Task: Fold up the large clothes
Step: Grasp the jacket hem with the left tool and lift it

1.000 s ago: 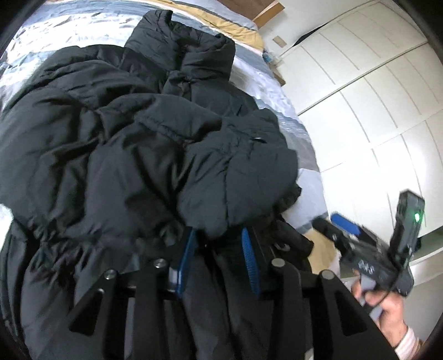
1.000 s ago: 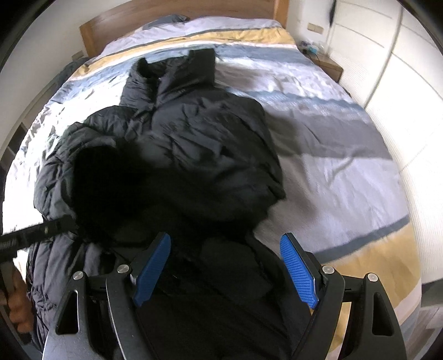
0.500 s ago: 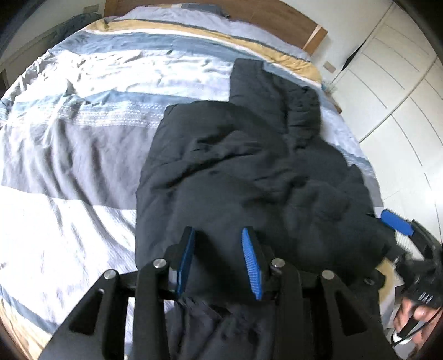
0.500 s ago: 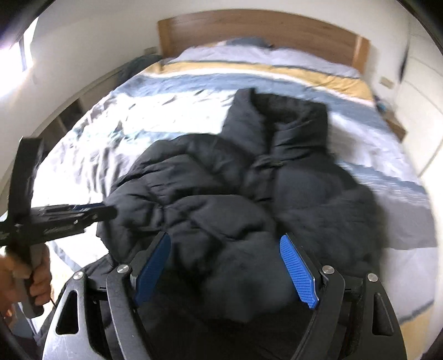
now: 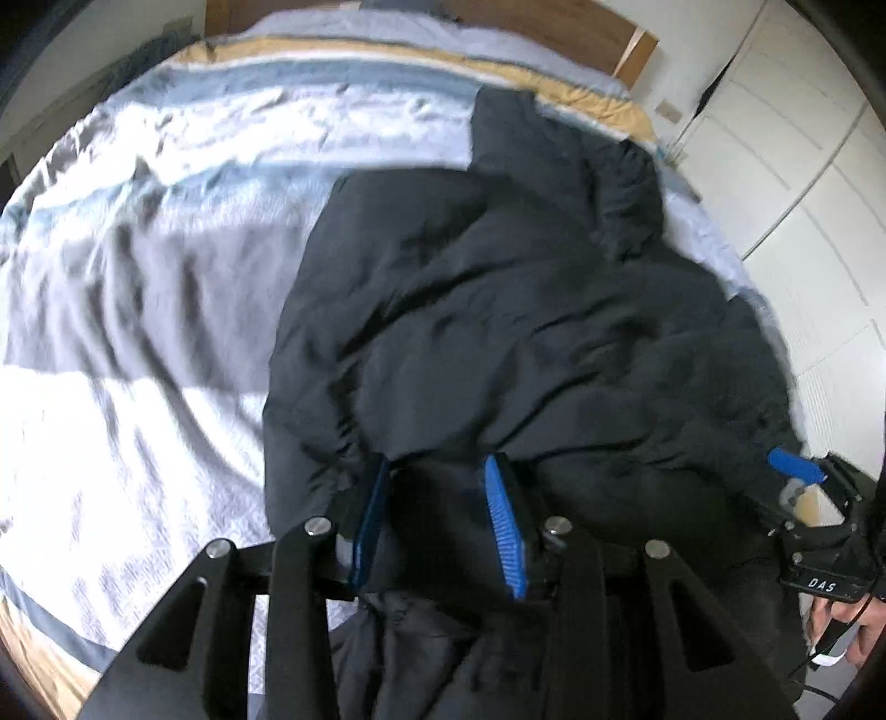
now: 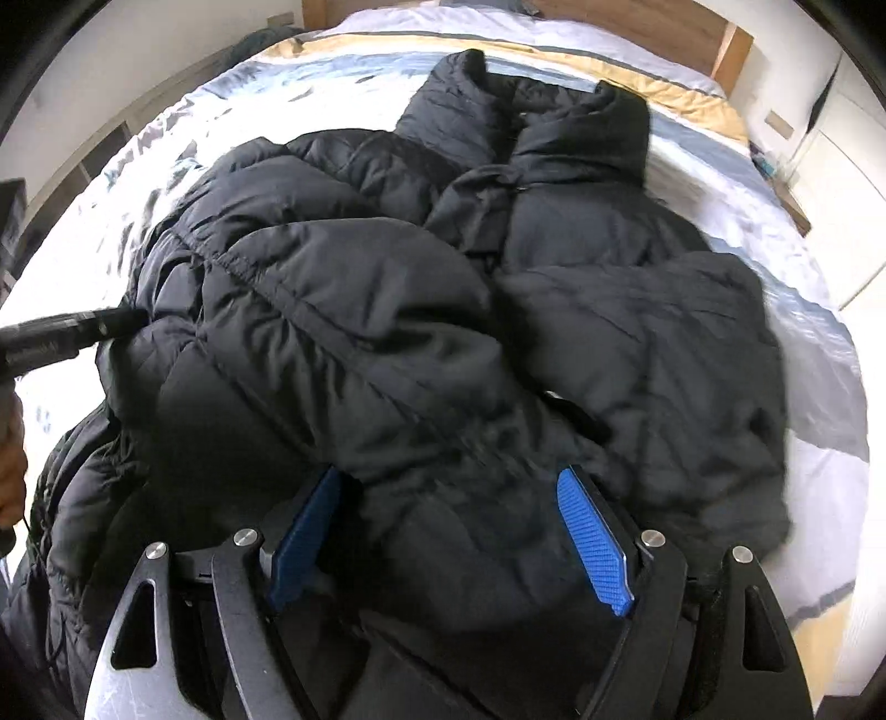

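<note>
A large black puffer jacket (image 5: pixel 498 332) lies on the bed, collar toward the headboard, its lower part bunched up near me. My left gripper (image 5: pixel 437 471) has its blue pads partly closed on a thick fold of the jacket's lower edge. My right gripper (image 6: pixel 448 487) is open wide, with puffy jacket fabric (image 6: pixel 443 343) lying between its pads. The right gripper also shows at the right edge of the left wrist view (image 5: pixel 797 471), and the left gripper's tip at the left edge of the right wrist view (image 6: pixel 111 324).
The bed has a striped grey, white, blue and yellow cover (image 5: pixel 138 277) and a wooden headboard (image 6: pixel 664 27). White wardrobe doors (image 5: pixel 803 166) stand along the right side. A nightstand (image 6: pixel 786 194) sits beside the headboard.
Both grippers have swung and pushed in closer over the jacket. The left gripper still holds the fold; the right gripper stays open and now sits lower on the fabric.
</note>
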